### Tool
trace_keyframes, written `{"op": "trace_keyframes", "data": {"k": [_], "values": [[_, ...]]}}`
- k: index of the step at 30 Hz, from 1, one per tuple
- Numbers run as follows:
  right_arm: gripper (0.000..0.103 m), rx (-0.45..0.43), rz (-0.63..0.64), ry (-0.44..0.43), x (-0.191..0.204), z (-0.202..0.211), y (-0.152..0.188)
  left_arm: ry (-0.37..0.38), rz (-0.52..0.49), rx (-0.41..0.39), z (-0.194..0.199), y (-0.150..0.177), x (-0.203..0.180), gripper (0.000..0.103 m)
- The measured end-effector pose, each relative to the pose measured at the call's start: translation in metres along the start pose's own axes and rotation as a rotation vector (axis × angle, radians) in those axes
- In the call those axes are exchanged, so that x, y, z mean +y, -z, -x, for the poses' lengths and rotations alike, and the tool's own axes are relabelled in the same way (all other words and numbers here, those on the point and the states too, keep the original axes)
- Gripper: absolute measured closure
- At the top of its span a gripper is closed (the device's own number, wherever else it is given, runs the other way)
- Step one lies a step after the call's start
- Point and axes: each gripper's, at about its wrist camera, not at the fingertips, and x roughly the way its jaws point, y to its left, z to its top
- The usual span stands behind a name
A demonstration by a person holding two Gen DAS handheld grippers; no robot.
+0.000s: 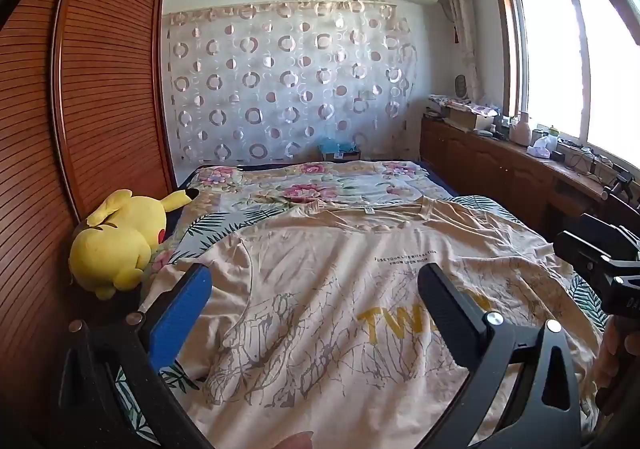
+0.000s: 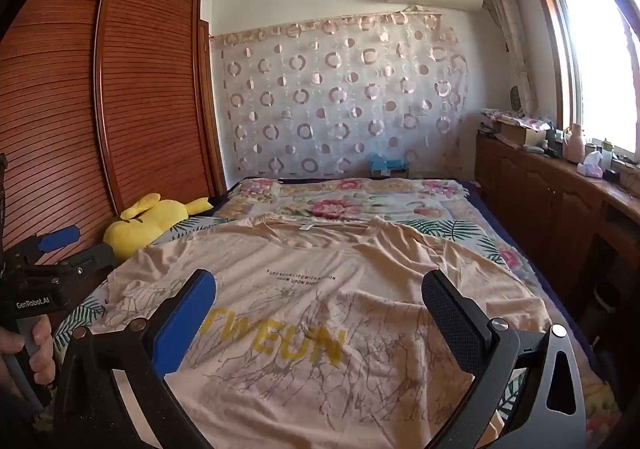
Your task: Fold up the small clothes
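A bedroom, seen from two cameras held low over a bed [image 1: 404, 179]. A beige T-shirt [image 1: 320, 289] lies spread flat on the bed, printed side up, filling most of the near half of the mattress. Its collar points toward the far edge of the bed and its hem runs toward the near edge. Yellow letters and a grey branching pattern cover the chest; a small line of dark text sits above them. The fabric is lightly wrinkled, with one sleeve reaching toward the left edge of the bed and the other toward the right edge.

The left gripper [image 1: 316, 309] hovers over the left part of the shirt, its blue and black fingers spread wide apart with nothing between them but the cloth below. The right gripper [image 2: 320, 313] hangs over the right part of the shirt, also spread wide and holding nothing. A hand [image 2: 36, 349] grips the left tool's handle at the left side of the right wrist view.

Under the shirt lies a floral and leaf-print bedspread [image 2: 360, 205]. A yellow plush toy [image 1: 120, 237] rests at the left edge of the bed, beside a slatted wooden wardrobe [image 1: 100, 89]. A sheer curtain with ring patterns [image 1: 288, 81] hangs beyond the far edge of the bed.
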Motion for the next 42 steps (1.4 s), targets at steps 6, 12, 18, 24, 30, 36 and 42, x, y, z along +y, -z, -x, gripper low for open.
{"op": "trace_keyframes", "data": {"k": [6,12,18,24,30,36,42], "values": [[0.000,0.003,-0.001,0.005,-0.0007,-0.0004,0.0009,-0.001,-0.003,-0.002,0.0002,0.0000,-0.0002,0.000],[0.000,0.006,0.005,0.004,0.0006,-0.0040,0.0026,-0.002,-0.006,-0.005,0.0003,0.0000,-0.0003,0.000],[0.000,0.007,0.006,0.006,0.0017,-0.0011,0.0018,-0.001,-0.006,-0.005,0.0003,0.0000,-0.0004,0.000],[0.000,0.005,0.006,0.007,0.0007,-0.0010,0.0017,-0.001,-0.005,-0.006,0.0003,0.0000,-0.0003,0.000],[0.000,0.004,0.007,0.009,0.0011,-0.0010,0.0014,0.000,-0.004,-0.008,0.0004,0.0000,-0.0004,0.000],[0.000,0.003,0.003,0.010,0.0001,0.0004,0.0010,-0.001,-0.004,-0.009,0.0004,0.0000,-0.0006,0.000],[0.000,0.003,0.004,0.011,0.0007,-0.0003,0.0007,0.000,-0.002,-0.011,0.0005,0.0000,-0.0004,0.000]]}}
